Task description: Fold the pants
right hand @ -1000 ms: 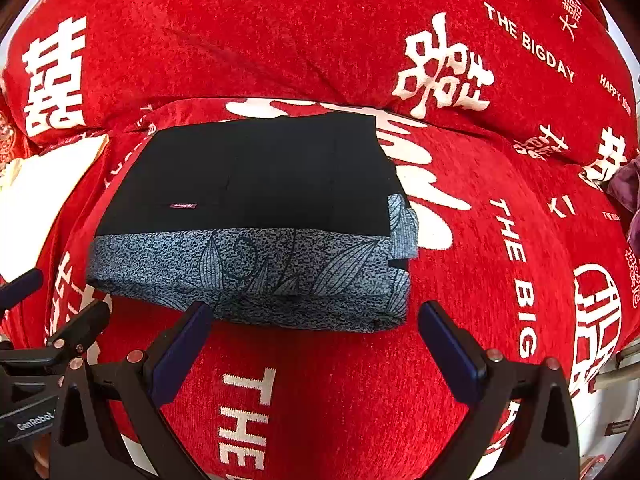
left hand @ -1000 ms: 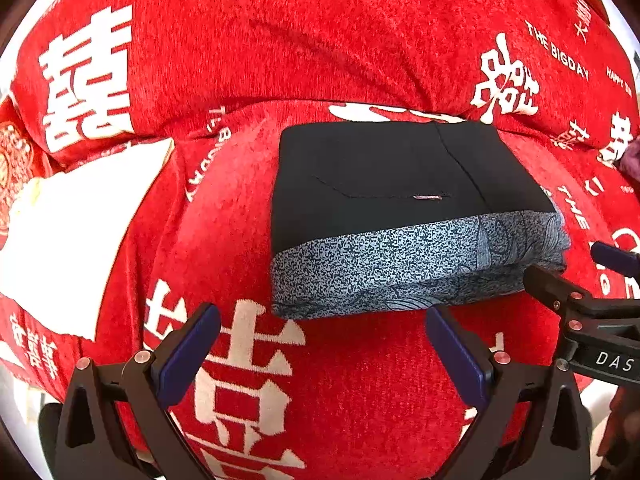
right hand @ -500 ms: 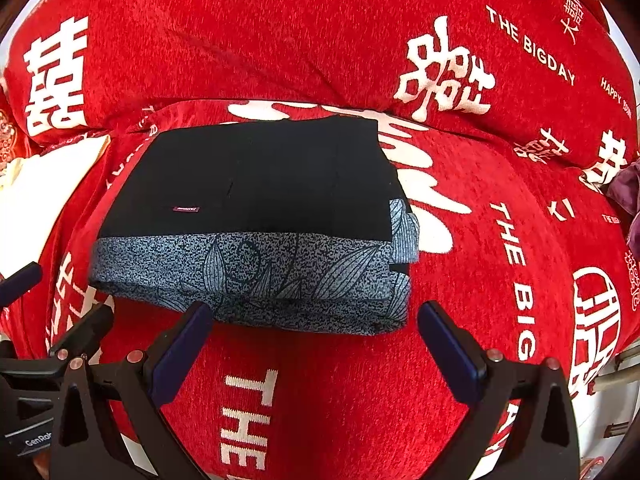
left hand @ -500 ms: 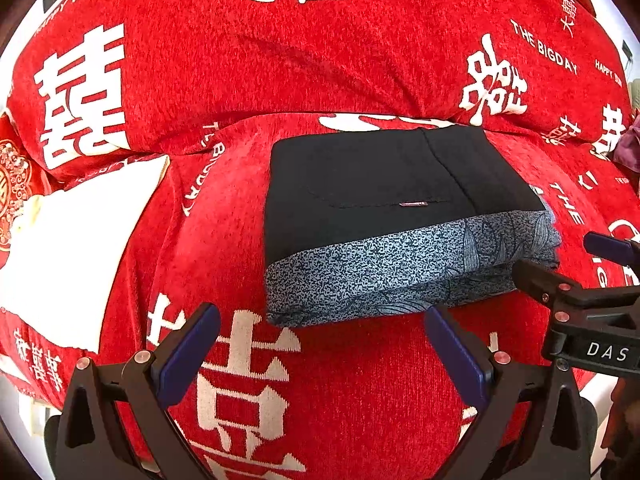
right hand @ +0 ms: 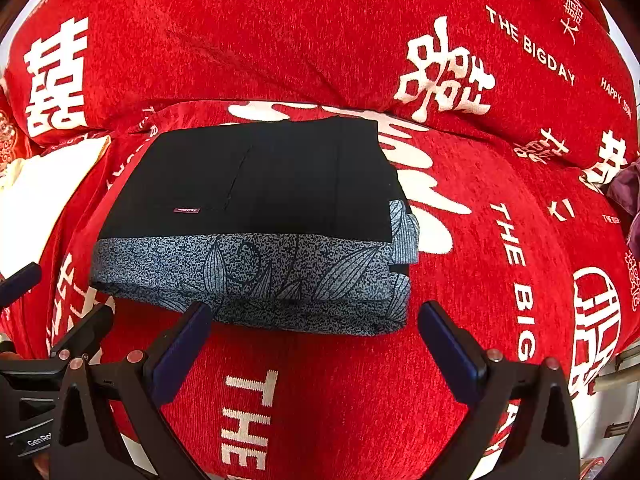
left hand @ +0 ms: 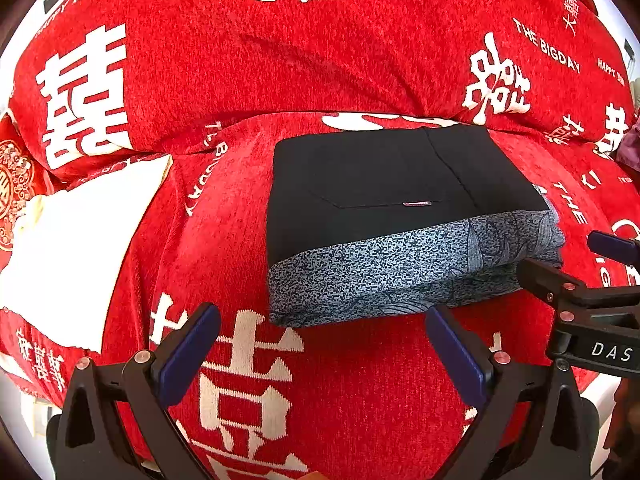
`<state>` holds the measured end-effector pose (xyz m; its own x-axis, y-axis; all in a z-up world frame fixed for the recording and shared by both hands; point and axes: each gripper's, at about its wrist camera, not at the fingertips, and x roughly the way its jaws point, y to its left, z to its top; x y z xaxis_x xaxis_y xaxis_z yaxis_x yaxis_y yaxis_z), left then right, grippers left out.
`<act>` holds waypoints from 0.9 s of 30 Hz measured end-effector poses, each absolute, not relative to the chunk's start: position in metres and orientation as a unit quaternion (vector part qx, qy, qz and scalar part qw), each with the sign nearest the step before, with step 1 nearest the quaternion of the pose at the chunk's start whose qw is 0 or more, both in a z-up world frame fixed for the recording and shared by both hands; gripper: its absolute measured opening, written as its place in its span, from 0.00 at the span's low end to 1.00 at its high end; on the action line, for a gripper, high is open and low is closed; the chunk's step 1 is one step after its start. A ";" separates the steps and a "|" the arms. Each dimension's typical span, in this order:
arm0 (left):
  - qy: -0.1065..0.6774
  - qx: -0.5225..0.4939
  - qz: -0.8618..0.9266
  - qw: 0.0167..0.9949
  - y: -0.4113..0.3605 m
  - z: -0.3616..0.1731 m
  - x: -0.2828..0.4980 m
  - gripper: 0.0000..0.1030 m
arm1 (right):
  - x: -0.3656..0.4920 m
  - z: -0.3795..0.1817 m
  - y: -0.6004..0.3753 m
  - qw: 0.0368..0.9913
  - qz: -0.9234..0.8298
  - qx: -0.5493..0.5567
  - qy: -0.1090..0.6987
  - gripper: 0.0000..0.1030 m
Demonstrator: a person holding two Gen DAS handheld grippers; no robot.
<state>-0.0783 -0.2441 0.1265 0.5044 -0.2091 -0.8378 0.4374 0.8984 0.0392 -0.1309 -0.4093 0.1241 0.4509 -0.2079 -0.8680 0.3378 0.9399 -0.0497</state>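
The pants (left hand: 384, 216) lie folded into a compact rectangle on the red sofa seat, black on top with a grey leaf-print band along the near edge. They also show in the right wrist view (right hand: 260, 220). My left gripper (left hand: 320, 344) is open and empty, just in front of the pants' near left corner. My right gripper (right hand: 316, 340) is open and empty, just in front of the near edge. The right gripper shows at the right edge of the left wrist view (left hand: 576, 276). The left gripper shows at the left edge of the right wrist view (right hand: 52, 312).
The red sofa cover (left hand: 280, 60) with white characters spans seat and backrest. A white cloth (left hand: 72, 248) lies on the seat left of the pants. A dark purple item (right hand: 628, 192) sits at the far right. The seat's front edge is below the grippers.
Both grippers have drawn back slightly from the folded pants, which lie still. Both stay open.
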 end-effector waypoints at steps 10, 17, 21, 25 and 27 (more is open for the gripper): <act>0.464 0.124 -0.189 0.857 -0.243 0.123 -0.075 0.99 | -0.129 0.123 -0.410 0.849 -0.160 0.064 0.500 1.00; 0.466 0.122 -0.190 0.856 -0.241 0.122 -0.074 0.99 | -0.129 0.121 -0.409 0.848 -0.160 0.067 0.501 1.00; 0.468 0.122 -0.189 0.855 -0.242 0.121 -0.073 0.99 | -0.127 0.120 -0.409 0.848 -0.159 0.065 0.502 1.00; 0.469 0.122 -0.190 0.854 -0.241 0.120 -0.072 0.99 | -0.126 0.120 -0.408 0.848 -0.158 0.061 0.503 1.00; 0.469 0.121 -0.190 0.854 -0.241 0.120 -0.072 0.99 | -0.126 0.120 -0.408 0.848 -0.158 0.060 0.502 1.00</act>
